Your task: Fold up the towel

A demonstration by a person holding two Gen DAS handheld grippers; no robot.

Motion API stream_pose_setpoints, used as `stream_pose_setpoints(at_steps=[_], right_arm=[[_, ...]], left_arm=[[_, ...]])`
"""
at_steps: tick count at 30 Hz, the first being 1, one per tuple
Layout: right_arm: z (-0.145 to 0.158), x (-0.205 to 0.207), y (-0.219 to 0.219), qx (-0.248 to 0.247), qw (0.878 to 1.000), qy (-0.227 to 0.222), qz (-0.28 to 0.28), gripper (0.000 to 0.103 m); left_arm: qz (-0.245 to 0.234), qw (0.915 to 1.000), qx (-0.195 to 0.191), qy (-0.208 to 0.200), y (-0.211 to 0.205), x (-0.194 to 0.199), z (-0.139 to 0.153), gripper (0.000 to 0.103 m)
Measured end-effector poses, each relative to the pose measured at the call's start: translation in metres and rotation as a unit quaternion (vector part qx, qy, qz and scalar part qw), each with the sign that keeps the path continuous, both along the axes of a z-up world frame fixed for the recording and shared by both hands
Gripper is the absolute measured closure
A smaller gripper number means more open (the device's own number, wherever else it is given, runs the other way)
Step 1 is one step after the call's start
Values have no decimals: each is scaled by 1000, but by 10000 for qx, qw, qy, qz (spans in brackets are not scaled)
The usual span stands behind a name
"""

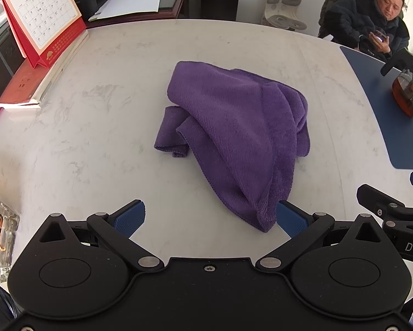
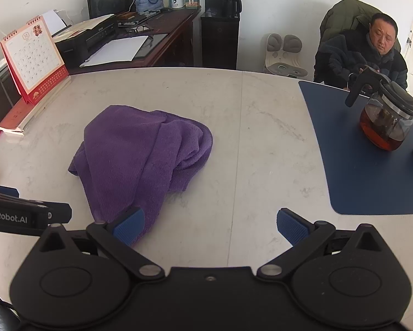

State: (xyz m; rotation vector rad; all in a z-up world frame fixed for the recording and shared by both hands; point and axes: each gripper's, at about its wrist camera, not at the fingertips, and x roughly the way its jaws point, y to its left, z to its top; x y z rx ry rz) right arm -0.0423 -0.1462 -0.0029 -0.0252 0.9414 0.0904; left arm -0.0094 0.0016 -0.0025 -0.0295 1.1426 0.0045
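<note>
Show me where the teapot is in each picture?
Left wrist view: the teapot is cut off at the right edge, on the blue mat.
Right wrist view: the teapot is whole, upper right, on the same mat.
Shared landmark: the purple towel, left of the teapot in both.

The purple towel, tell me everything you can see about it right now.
The purple towel is a soft terry cloth with a ribbed weave, lying crumpled and unfolded in a loose heap on the white marbled table. One corner curls under on its left; a tapered end points toward the open left tongs, beside one blue pad. Whether that pad touches it is unclear.
</note>
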Motion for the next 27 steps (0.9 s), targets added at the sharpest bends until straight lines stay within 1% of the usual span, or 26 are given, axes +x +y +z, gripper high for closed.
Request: stream_pose_setpoints(at_steps=[10, 14, 17, 19, 22, 27], right_arm=[[3, 19, -5, 119, 9994, -317, 115, 0], [4, 27, -8, 168, 9987, -448, 162, 0], [5, 33, -9, 204, 9981, -547, 198, 0], [5, 37, -11, 229, 9976, -612, 221, 0], [6, 44, -12, 266, 9968, -711, 257, 0], [8, 54, -15, 327, 9951, -875, 316, 0]], left_arm=[[25, 10000, -29, 38, 2, -1, -2, 0], [146, 9998, -154, 34, 15, 1, -4, 0], [60, 9996, -189, -217, 26, 4, 1, 0], [-157, 9990, -129, -388, 32, 8, 3, 0], [-263, 9988, -147, -389, 38, 19, 3, 0], [-26, 9985, -532, -158, 47, 35, -13, 0]])
